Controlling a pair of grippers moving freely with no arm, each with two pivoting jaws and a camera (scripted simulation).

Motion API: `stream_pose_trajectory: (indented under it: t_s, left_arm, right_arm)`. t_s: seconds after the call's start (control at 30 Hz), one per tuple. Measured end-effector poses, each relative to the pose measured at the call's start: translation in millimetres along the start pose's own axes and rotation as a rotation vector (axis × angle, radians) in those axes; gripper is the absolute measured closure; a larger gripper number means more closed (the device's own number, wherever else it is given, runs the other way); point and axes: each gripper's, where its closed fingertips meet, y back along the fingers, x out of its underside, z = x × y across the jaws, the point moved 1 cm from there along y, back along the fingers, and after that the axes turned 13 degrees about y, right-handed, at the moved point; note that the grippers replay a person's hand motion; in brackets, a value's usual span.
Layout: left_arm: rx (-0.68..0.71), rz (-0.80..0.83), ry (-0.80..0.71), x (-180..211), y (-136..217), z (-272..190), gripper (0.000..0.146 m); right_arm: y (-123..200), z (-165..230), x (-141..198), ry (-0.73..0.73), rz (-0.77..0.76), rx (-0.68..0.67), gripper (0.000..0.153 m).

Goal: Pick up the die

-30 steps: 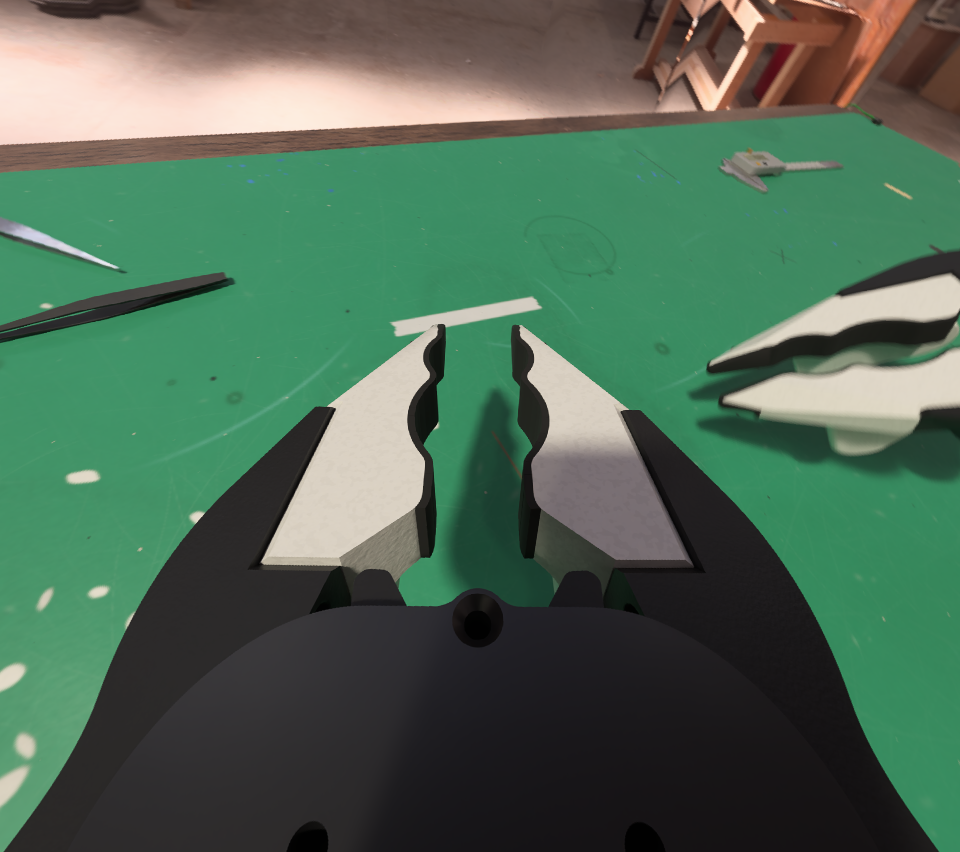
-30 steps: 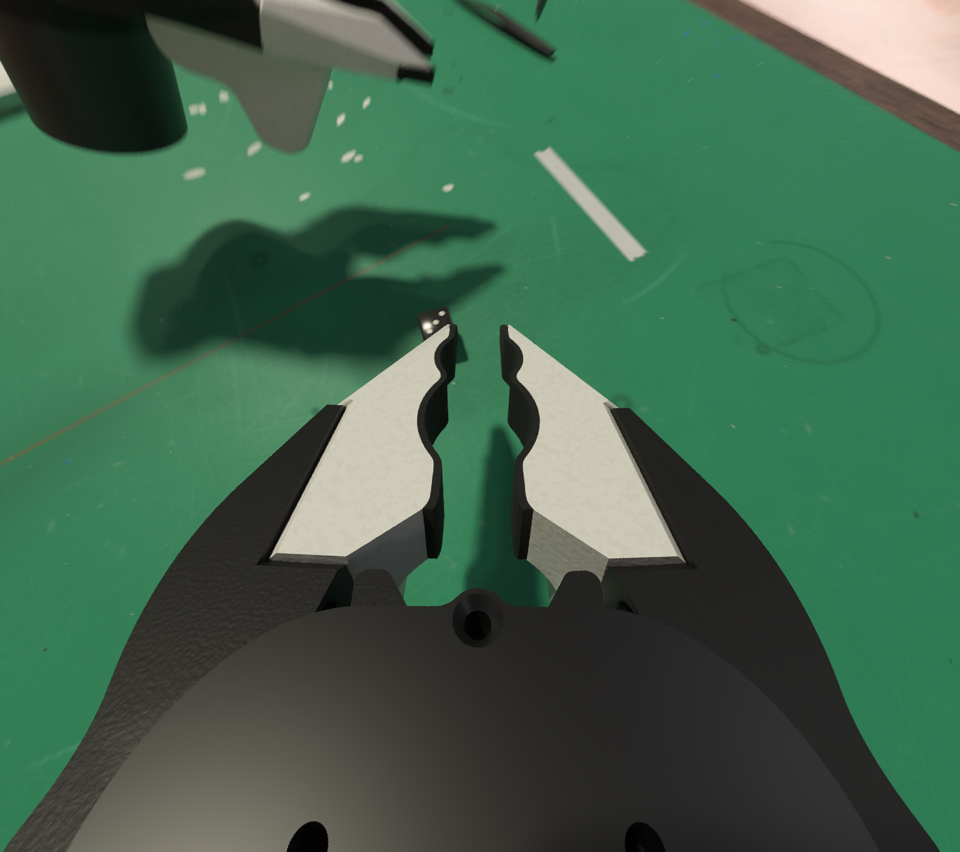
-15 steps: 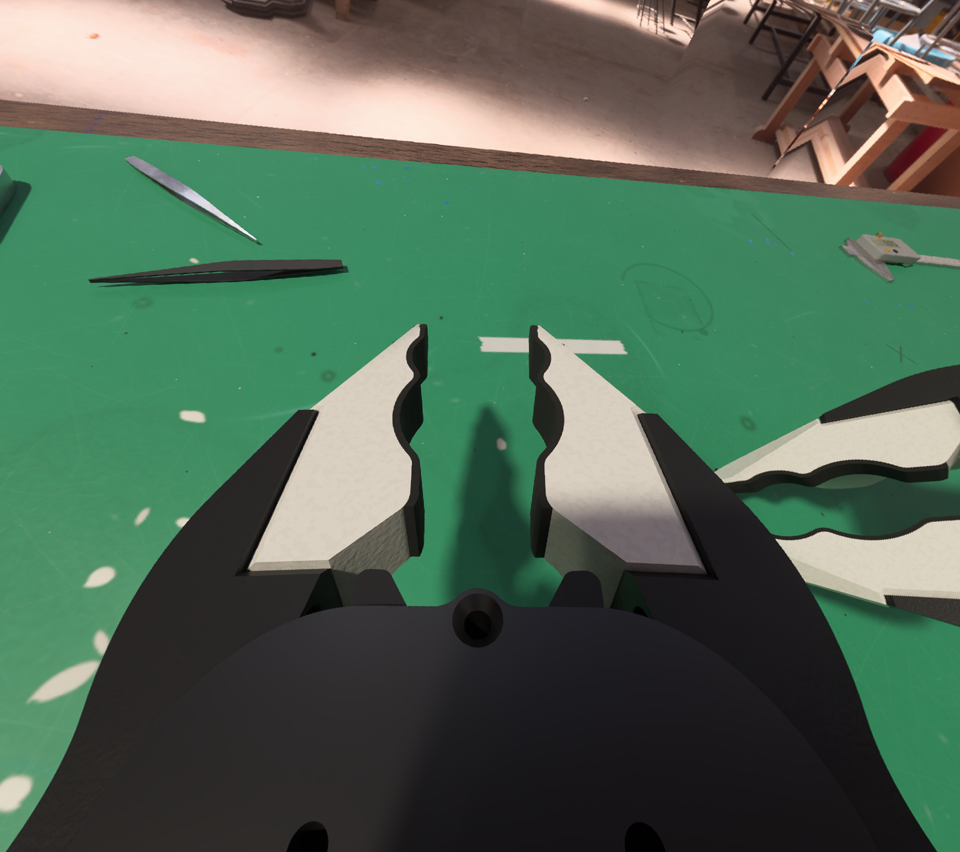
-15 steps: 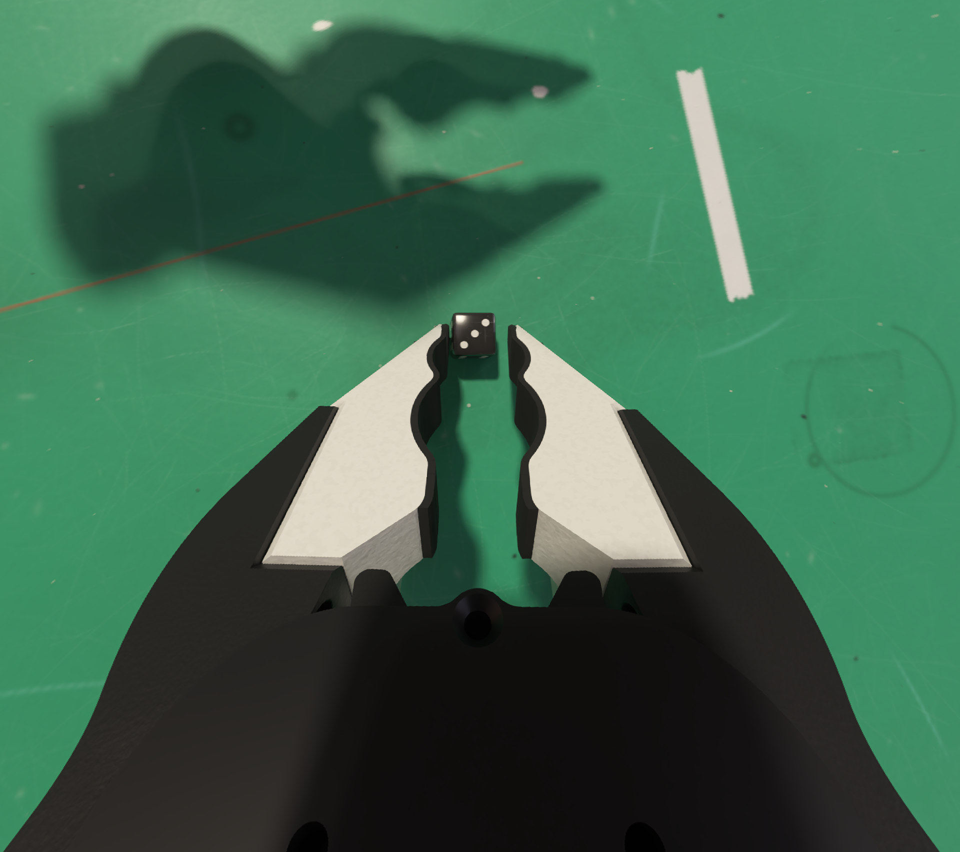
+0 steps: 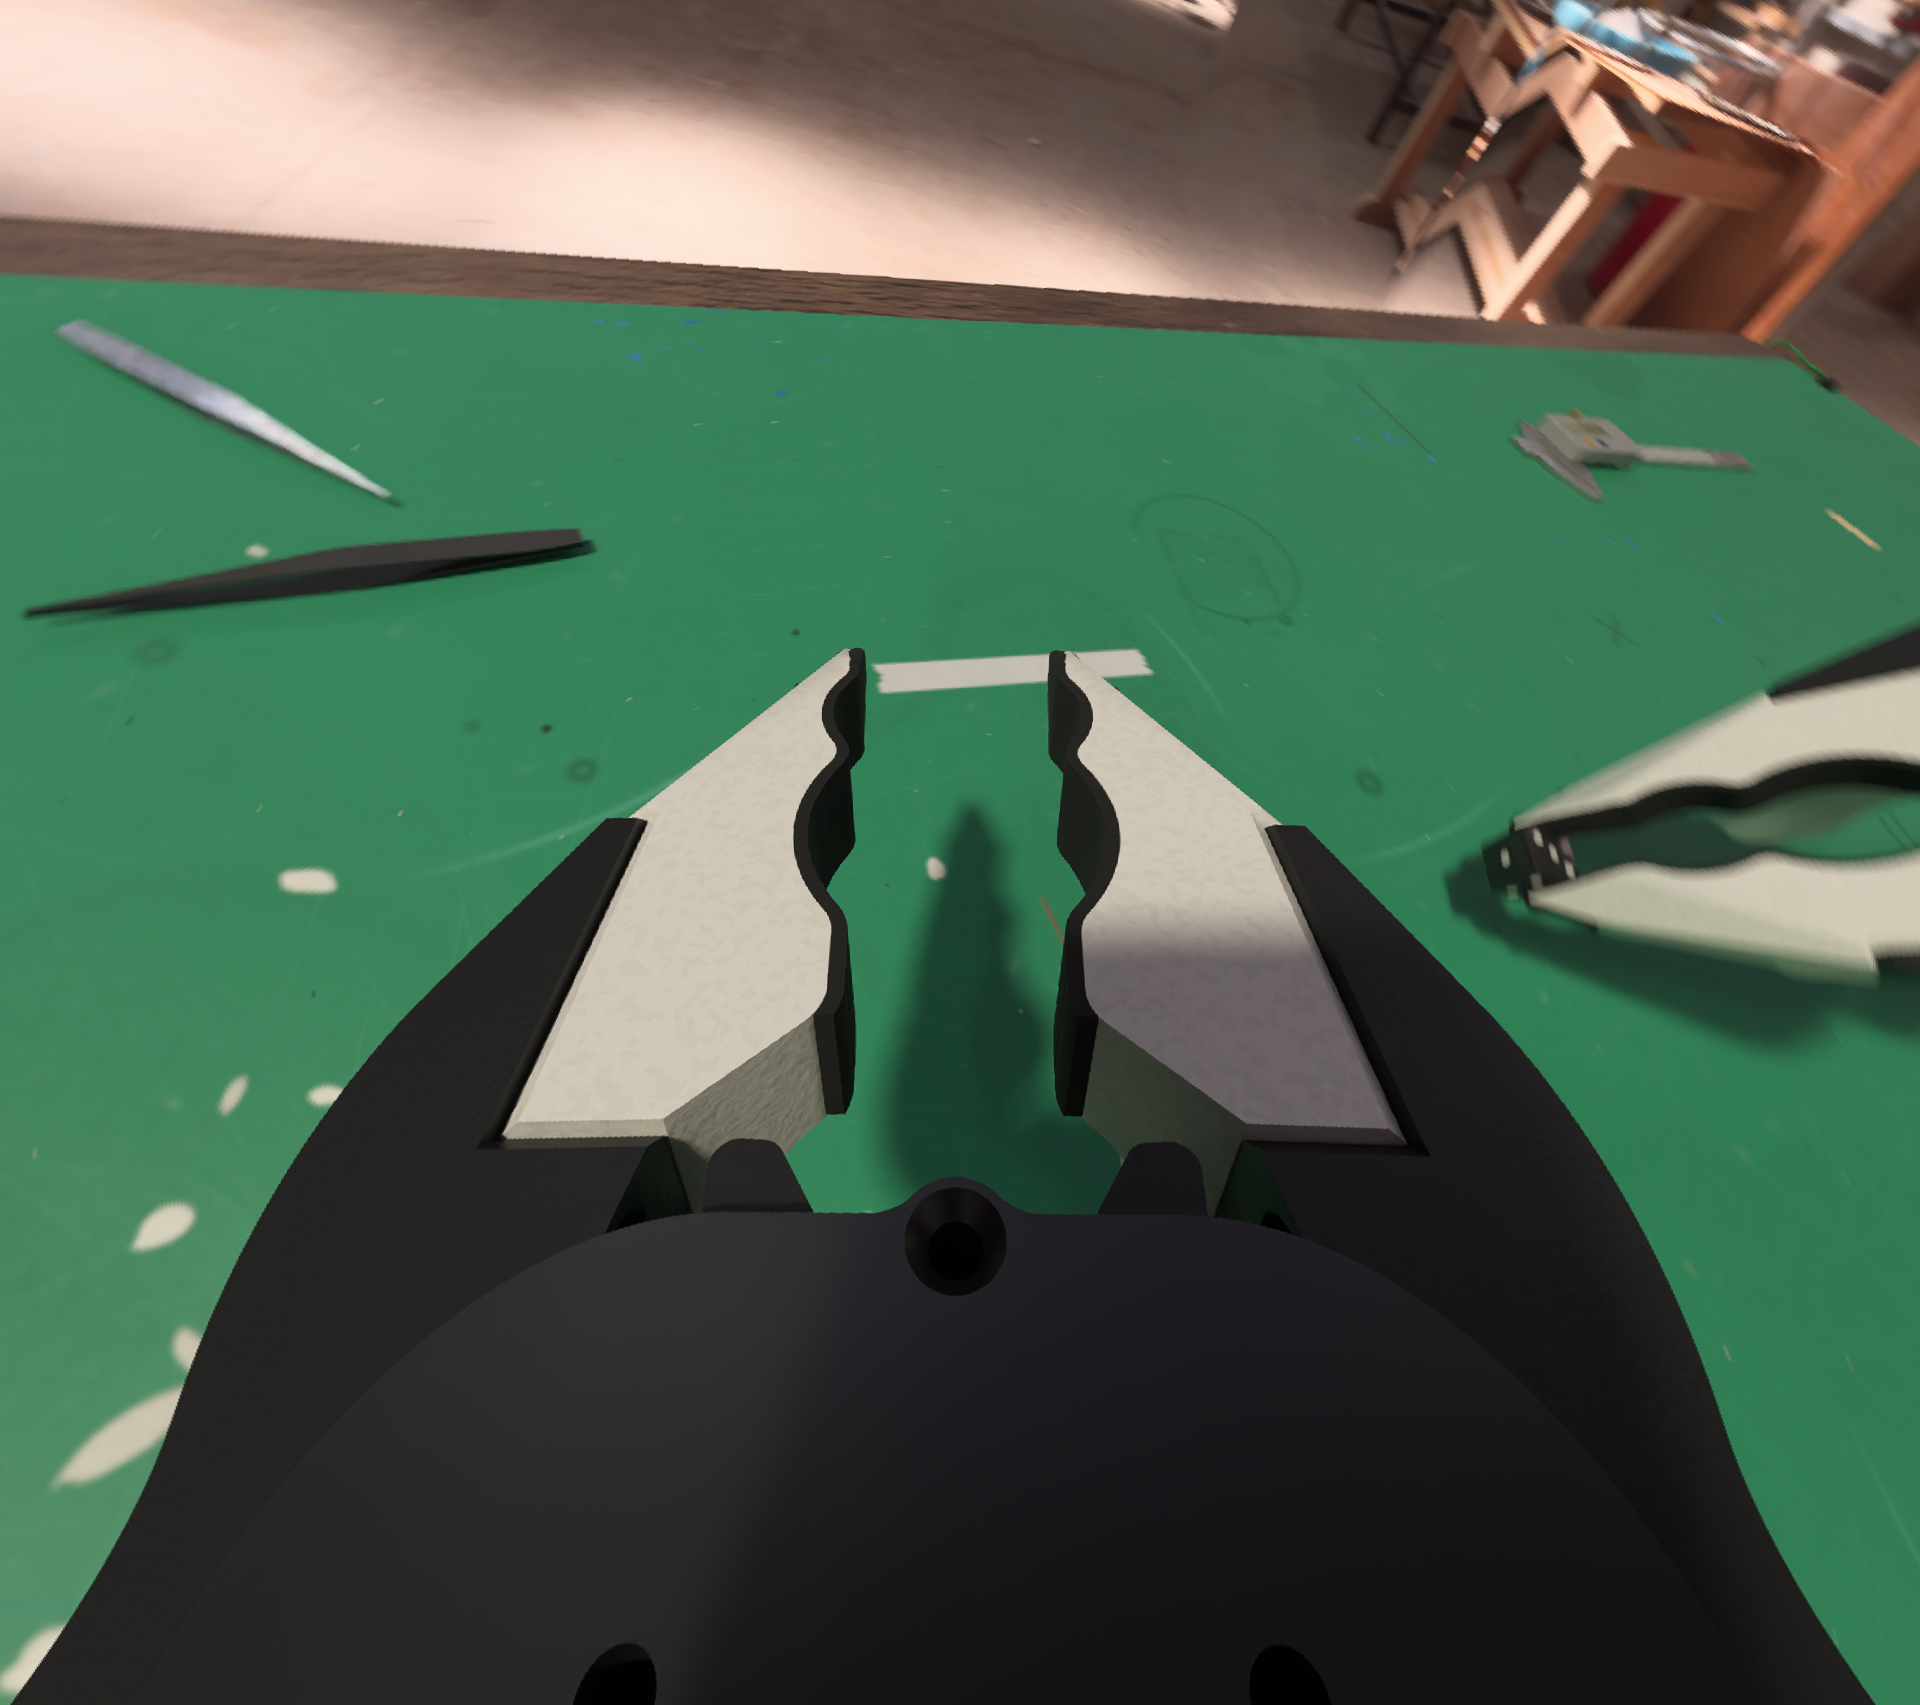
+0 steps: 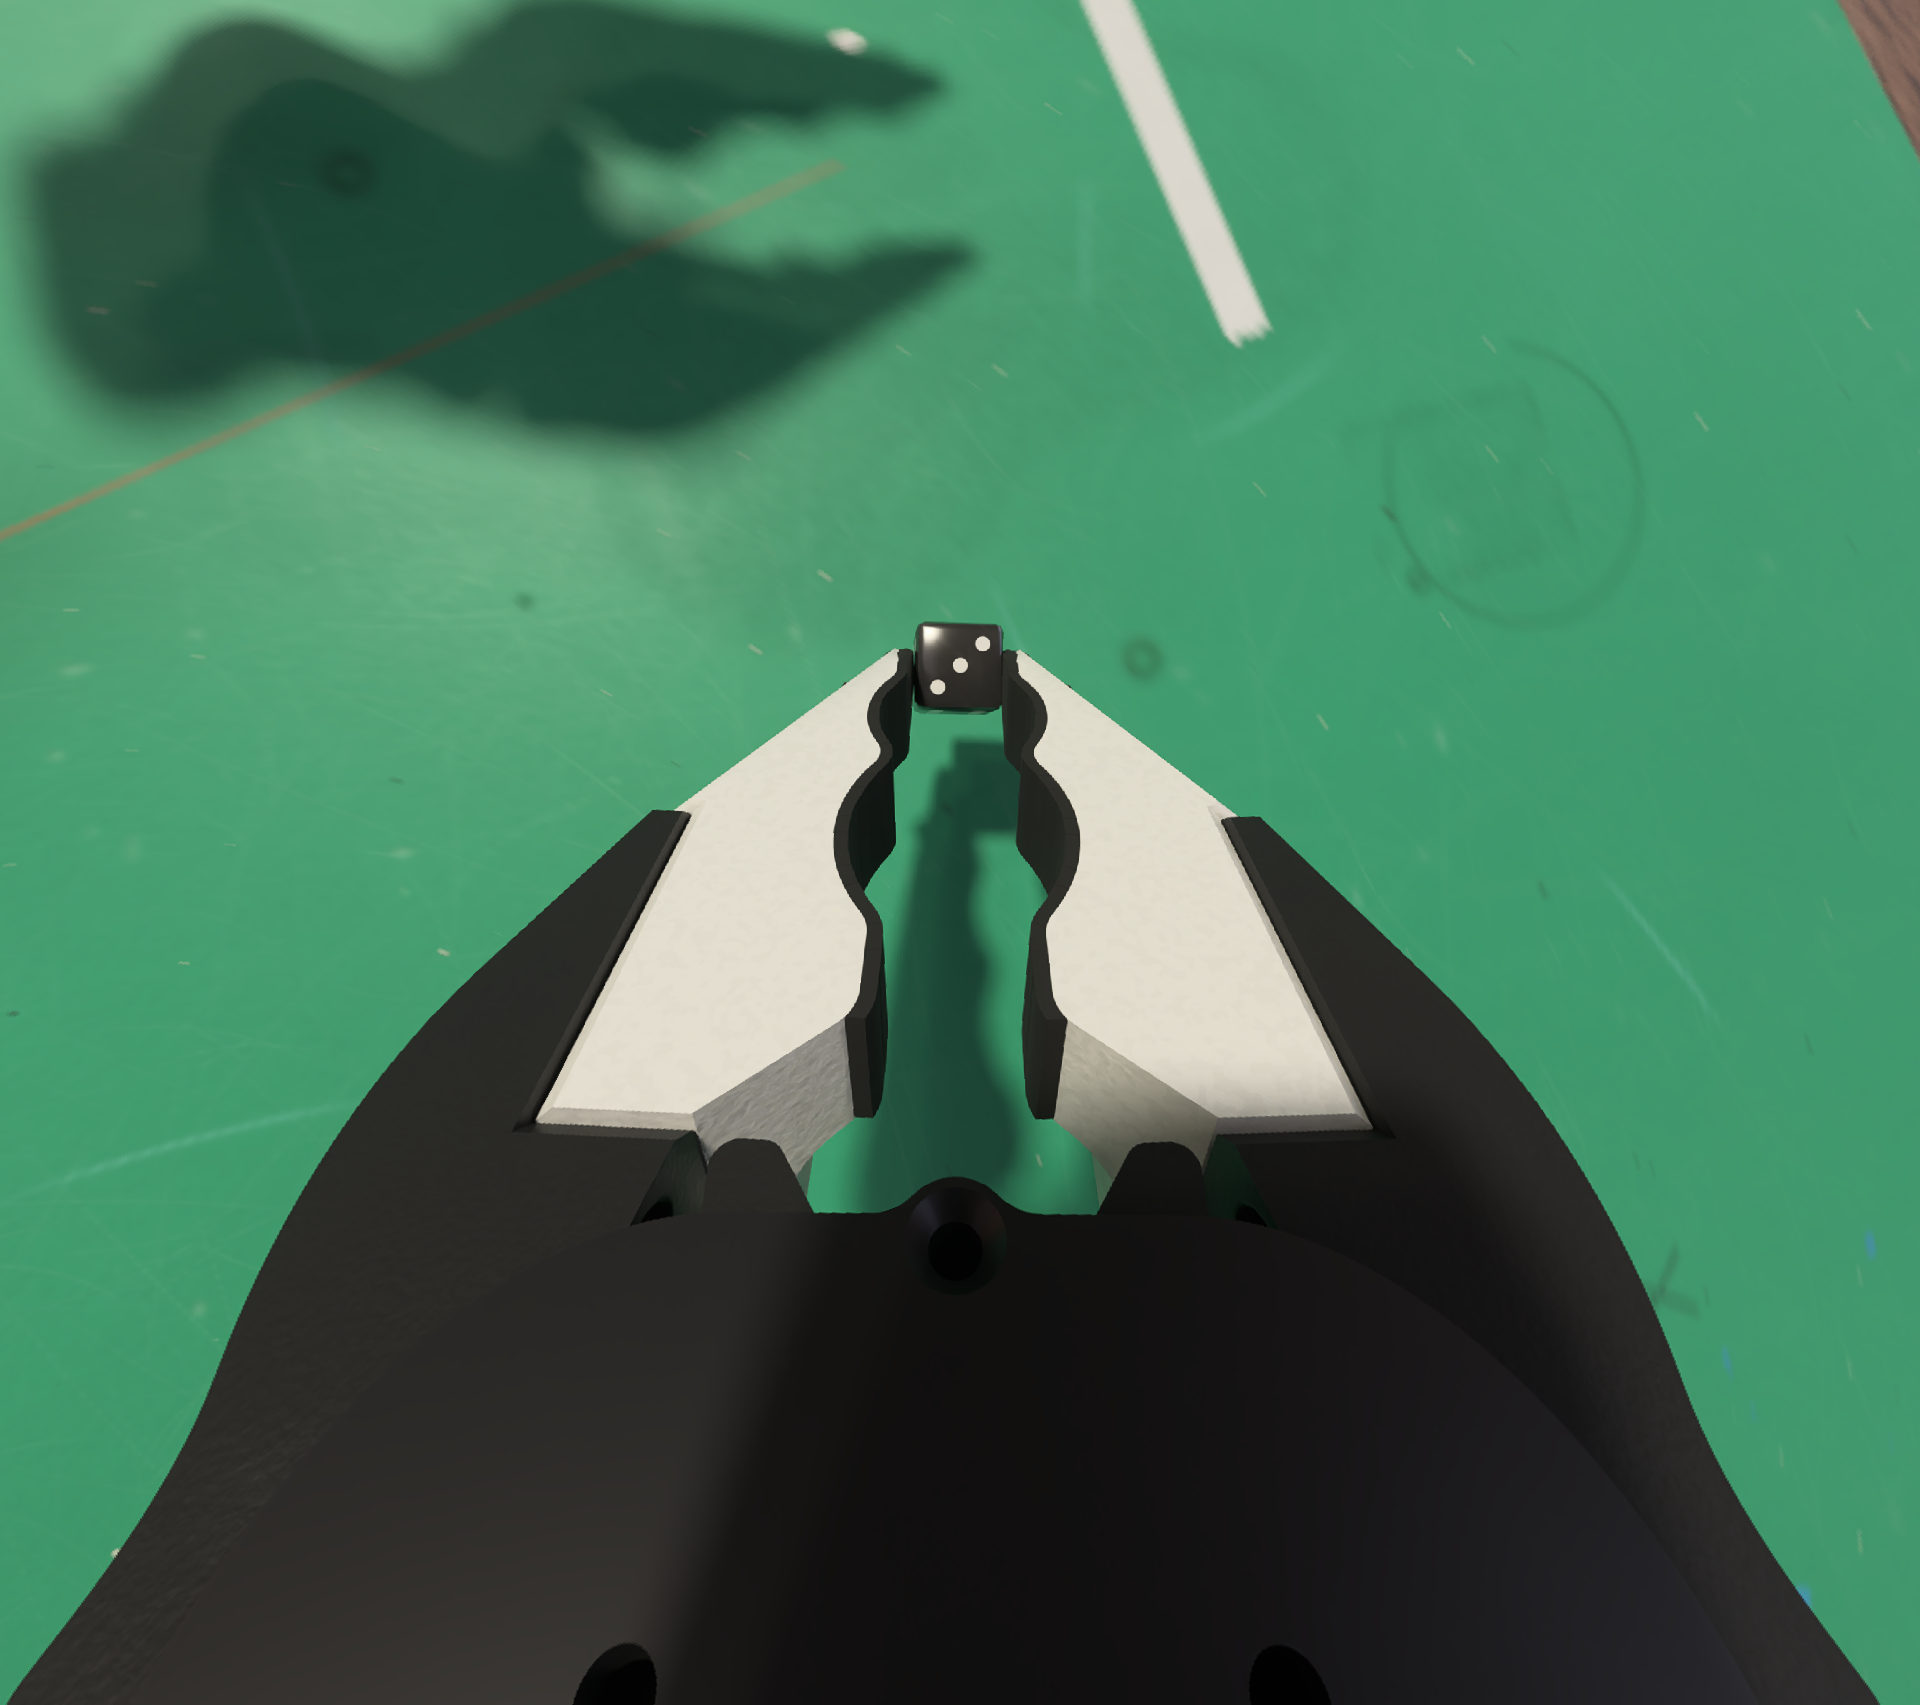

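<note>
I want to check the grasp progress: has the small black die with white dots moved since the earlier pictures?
Yes. The small black die now sits between the right claw tips, lifted off the green mat; its shadow lies apart below.

Glossy black die [image 6: 958, 666]; matt, scuffed green table [image 6: 1558, 824] with wood edge; shiny metal blade [image 5: 223, 408].

Right tool [image 6: 958, 668] pinched at the fingertips, white fingers [image 6: 748, 928] angled down toward the tabletop. Left tool [image 5: 956, 668] spread apart, nothing between its fingers, hovering level, just beside the right.
</note>
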Motion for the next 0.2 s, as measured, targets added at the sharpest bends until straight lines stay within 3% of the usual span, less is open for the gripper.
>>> stream_pose_trajectory:
  t_s: [0.2]
  left_arm:
    - [0.04,0.114,-0.109,4.6,13.3,-13.7,0.112]
  right_arm:
    - [25.4,-18.1,22.5,-0.176,-0.057,0.073,0.136]
